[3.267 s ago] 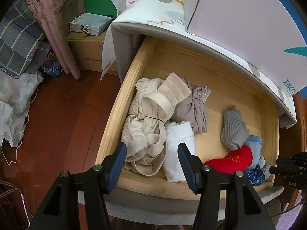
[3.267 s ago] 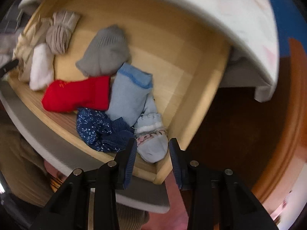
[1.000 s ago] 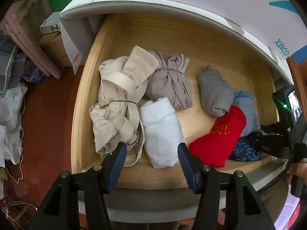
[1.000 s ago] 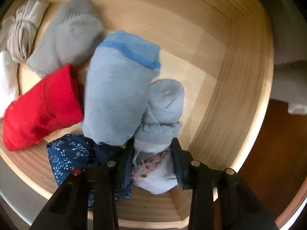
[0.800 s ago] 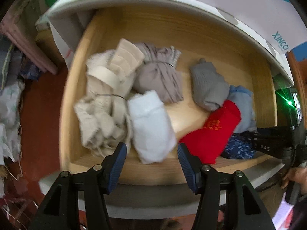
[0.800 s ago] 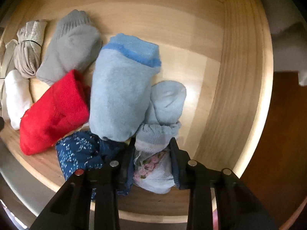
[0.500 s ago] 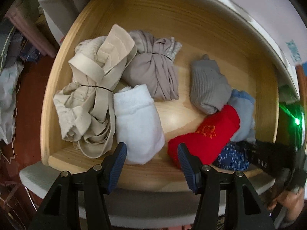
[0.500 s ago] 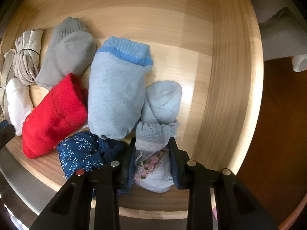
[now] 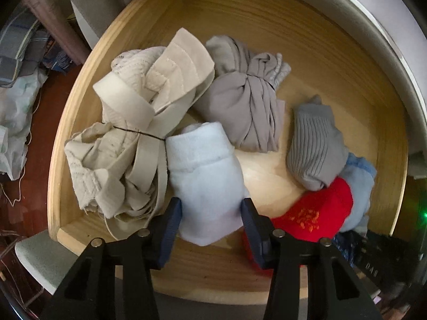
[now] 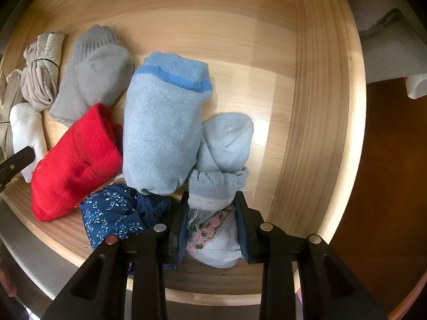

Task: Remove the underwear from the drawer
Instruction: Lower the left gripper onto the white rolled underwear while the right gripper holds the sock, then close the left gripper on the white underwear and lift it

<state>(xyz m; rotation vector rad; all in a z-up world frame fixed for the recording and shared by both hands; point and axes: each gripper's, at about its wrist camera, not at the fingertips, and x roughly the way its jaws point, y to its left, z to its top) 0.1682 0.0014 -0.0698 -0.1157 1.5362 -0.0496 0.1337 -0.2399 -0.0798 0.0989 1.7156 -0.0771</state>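
Note:
The open wooden drawer (image 9: 307,61) holds rolled garments. My left gripper (image 9: 210,224) is open, its fingers on either side of a white roll (image 9: 205,184) near the drawer's front. Beside the roll lie a beige bundle (image 9: 125,138), a taupe bundle (image 9: 248,112), a grey roll (image 9: 315,146) and a red roll (image 9: 315,213). My right gripper (image 10: 210,226) is shut on a small pale-blue roll with pink trim (image 10: 216,208) at the drawer's front right corner. A large light-blue roll (image 10: 160,133) and a navy floral piece (image 10: 117,216) lie next to it.
The drawer's right wall (image 10: 320,106) stands close to my right gripper. The grey padded front edge (image 9: 40,256) runs below both grippers. Dark red wooden floor (image 9: 34,144) and a pile of fabric (image 9: 13,122) lie to the drawer's left.
My left gripper has moved forward and down into the drawer, so its fingers now flank the white roll. My right gripper has closed in on the small pale-blue roll.

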